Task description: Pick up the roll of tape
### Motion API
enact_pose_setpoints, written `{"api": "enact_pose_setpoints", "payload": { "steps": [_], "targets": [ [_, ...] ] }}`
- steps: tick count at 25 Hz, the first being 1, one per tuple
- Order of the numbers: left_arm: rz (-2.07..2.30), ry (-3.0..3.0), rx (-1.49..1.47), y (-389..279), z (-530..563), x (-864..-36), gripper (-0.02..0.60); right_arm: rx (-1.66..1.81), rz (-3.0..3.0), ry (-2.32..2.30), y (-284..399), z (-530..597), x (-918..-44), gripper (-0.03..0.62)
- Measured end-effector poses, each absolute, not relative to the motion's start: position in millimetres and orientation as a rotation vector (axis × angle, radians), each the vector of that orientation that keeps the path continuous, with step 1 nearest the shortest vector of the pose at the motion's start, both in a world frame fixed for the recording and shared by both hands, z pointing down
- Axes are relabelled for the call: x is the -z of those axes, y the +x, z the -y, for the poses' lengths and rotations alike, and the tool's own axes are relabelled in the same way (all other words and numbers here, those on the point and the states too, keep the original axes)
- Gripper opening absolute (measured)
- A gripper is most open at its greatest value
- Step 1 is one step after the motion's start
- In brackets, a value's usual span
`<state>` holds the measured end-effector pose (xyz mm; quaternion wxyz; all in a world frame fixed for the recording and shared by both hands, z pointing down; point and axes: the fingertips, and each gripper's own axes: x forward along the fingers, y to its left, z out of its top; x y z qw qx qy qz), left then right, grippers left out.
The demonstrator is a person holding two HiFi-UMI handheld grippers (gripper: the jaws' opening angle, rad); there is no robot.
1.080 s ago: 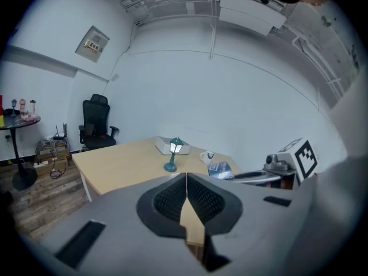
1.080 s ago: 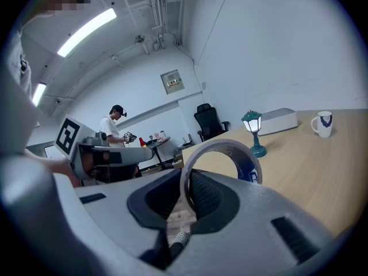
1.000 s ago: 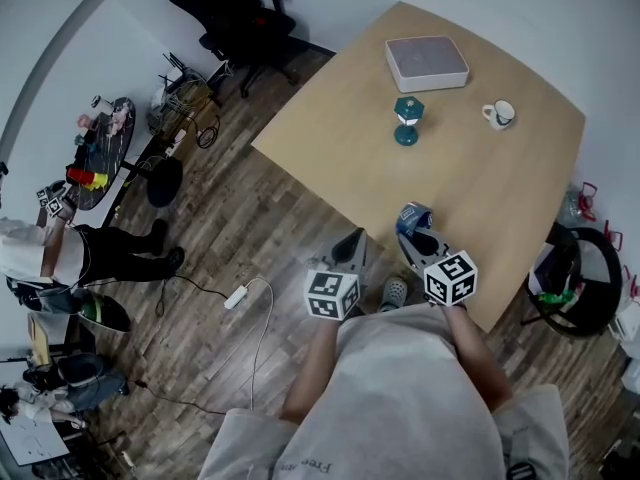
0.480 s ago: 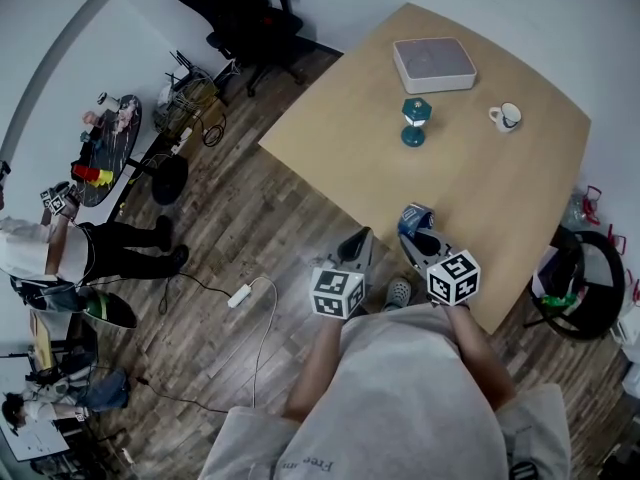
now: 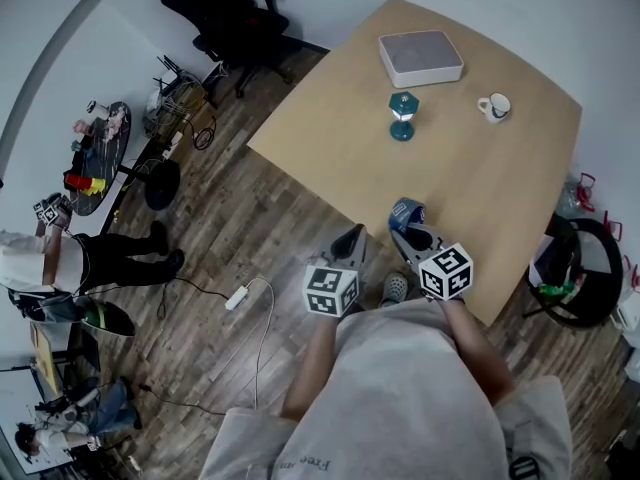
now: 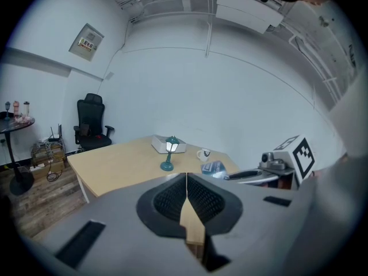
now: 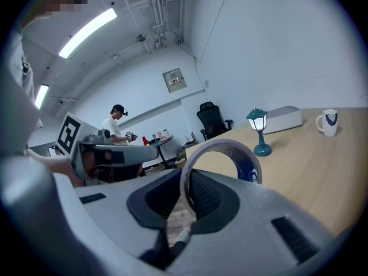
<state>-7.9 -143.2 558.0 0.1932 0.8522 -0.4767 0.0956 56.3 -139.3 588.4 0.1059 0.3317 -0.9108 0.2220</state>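
Note:
The roll of tape [image 5: 406, 213], grey with a blue printed inside, stands upright between the jaws of my right gripper [image 5: 408, 230], which is shut on its wall. It hangs over the near edge of the wooden table [image 5: 480, 188]. In the right gripper view the roll of tape [image 7: 248, 167] rises as a ring above the right gripper [image 7: 187, 184]. My left gripper [image 5: 350, 240] is beside it over the floor, shut with nothing in it. In the left gripper view the left gripper [image 6: 187, 180] has its pads together, and the roll of tape [image 6: 214, 168] shows to the right.
On the table stand a teal lamp [image 5: 403, 116], a flat grey box [image 5: 420, 57] and a white mug [image 5: 494, 108]. A black office chair [image 5: 225, 13] is at the far left corner. A person [image 5: 60, 258] stands by a round side table [image 5: 95, 153]. A cable [image 5: 255, 308] lies on the floor.
Only the head view has shifted a little. Both grippers and the roll of tape keep their places.

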Motion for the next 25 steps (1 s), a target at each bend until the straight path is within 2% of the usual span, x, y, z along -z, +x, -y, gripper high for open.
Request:
{"api": "enact_pose_setpoints", "payload": {
  "steps": [25],
  "targets": [
    [1.327, 2.373, -0.304, -7.4, 141.7, -566.1, 0.006, -0.64, 2.693, 0.987, 59.1, 141.9, -586.8, 0.044]
  ]
}}
